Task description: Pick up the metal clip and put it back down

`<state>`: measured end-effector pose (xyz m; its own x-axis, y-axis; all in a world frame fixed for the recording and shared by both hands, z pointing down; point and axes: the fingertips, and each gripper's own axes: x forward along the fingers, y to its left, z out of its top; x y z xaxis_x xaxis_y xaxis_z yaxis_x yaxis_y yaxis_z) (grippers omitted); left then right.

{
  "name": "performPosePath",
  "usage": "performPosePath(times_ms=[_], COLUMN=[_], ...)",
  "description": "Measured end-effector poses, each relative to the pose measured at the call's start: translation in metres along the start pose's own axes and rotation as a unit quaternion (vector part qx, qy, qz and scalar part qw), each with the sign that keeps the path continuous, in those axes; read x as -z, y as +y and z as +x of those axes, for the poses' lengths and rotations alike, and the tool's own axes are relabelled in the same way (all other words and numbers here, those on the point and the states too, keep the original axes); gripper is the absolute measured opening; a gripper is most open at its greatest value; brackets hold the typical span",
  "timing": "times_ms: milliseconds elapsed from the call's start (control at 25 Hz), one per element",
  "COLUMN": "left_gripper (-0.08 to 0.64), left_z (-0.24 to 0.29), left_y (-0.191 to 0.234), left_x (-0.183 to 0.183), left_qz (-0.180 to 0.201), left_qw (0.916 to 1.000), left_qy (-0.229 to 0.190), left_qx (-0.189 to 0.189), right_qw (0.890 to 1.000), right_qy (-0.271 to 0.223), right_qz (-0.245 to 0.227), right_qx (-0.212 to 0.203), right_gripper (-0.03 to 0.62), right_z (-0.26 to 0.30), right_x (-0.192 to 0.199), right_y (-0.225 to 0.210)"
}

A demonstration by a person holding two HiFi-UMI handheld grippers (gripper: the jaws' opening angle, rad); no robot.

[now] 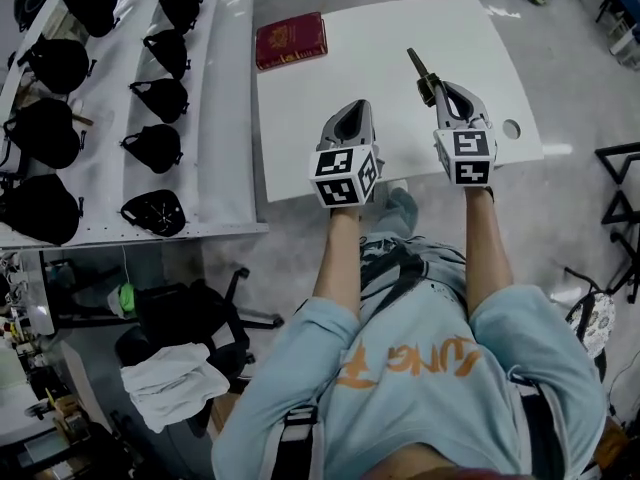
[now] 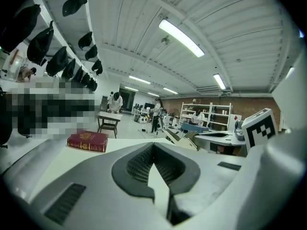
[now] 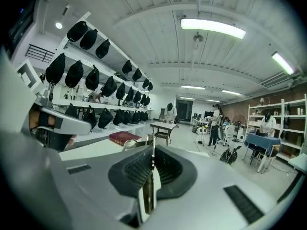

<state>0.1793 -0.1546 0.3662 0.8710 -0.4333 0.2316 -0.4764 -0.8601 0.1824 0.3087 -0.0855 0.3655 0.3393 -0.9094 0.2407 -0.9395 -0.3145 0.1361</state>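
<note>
In the head view the metal clip sticks out forward and to the left from my right gripper, which is shut on its rear end above the white table. The right gripper view shows the clip edge-on, pinched between the pads. My left gripper hovers over the table's near edge, to the left of the right one, shut with nothing in it. From the left gripper view the clip is visible off to the right.
A red book lies at the table's far left corner, also visible as the book and the book. White shelves with several black bags run along the left. A round hole marks the table's right edge. A black chair stands below left.
</note>
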Motion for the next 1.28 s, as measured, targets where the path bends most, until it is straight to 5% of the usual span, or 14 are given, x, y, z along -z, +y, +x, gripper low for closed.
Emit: performPosePath(times_ms=[600,1280], left_gripper=[0.021,0.021], left_z=[0.098,0.226], left_y=[-0.007,0.032], left_x=[0.006,0.015], left_qz=[-0.037,-0.093], left_qw=[0.9979,0.9941], left_qy=[0.031,0.050], left_qx=[0.042,0.025], right_qw=[0.999,0.996], right_qy=[0.036,0.086], right_qz=[0.011,-0.024], right_qx=[0.007,-0.016], right_gripper=[0.031,0.031], right_z=[0.072,0.202], right_x=[0.021,0.048], right_y=[-0.048,-0.095])
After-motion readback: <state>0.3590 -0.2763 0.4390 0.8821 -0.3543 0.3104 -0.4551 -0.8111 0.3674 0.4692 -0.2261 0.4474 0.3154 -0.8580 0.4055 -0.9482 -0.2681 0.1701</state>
